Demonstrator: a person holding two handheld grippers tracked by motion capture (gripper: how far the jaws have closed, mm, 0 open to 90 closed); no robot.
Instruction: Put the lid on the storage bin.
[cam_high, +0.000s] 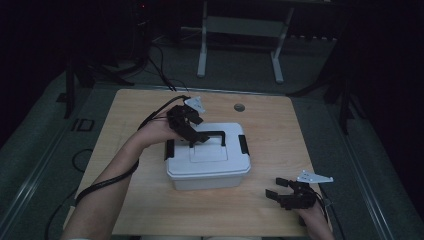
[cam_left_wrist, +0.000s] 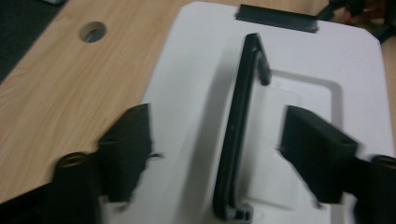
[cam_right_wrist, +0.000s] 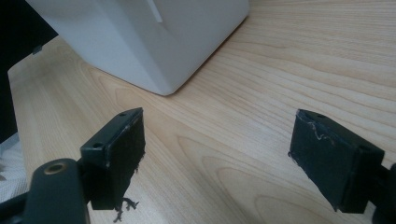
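While the high view sets the whole scene out, with the white box (cam_high: 207, 157) near the middle of the table (cam_high: 130, 110), the two gripper views give the close detail. From above, the left gripper (cam_high: 192, 131) hangs over the box's lid at its far left part, right at the black handle (cam_high: 212, 136), and the right gripper (cam_high: 280, 189) sits low over the table near the front right corner, well apart from the box.

The left gripper view looks straight down on the lid (cam_left_wrist: 196, 70). Here the handle (cam_left_wrist: 238, 135) runs up the frame between the two jaws, one jaw on each side of it, with a clear gap of white lid between each pad and the handle. So the jaws stand wide and grip nothing. This view also shows a black latch (cam_left_wrist: 276, 17) at the lid's far edge, a shallow recess (cam_left_wrist: 303, 102) in the lid under the handle, and a round hole (cam_left_wrist: 92, 31) in the table beyond the box.

The right gripper view looks along the bare wood toward a lower corner of the box (cam_right_wrist: 154, 51), which rests flat on the table. Its jaws are spread wide with only wood grain between them; nothing touches either pad. A frayed edge shows on the left pad (cam_right_wrist: 122, 154).

In the high view a second latch (cam_high: 169, 149) shows on the box's left end.
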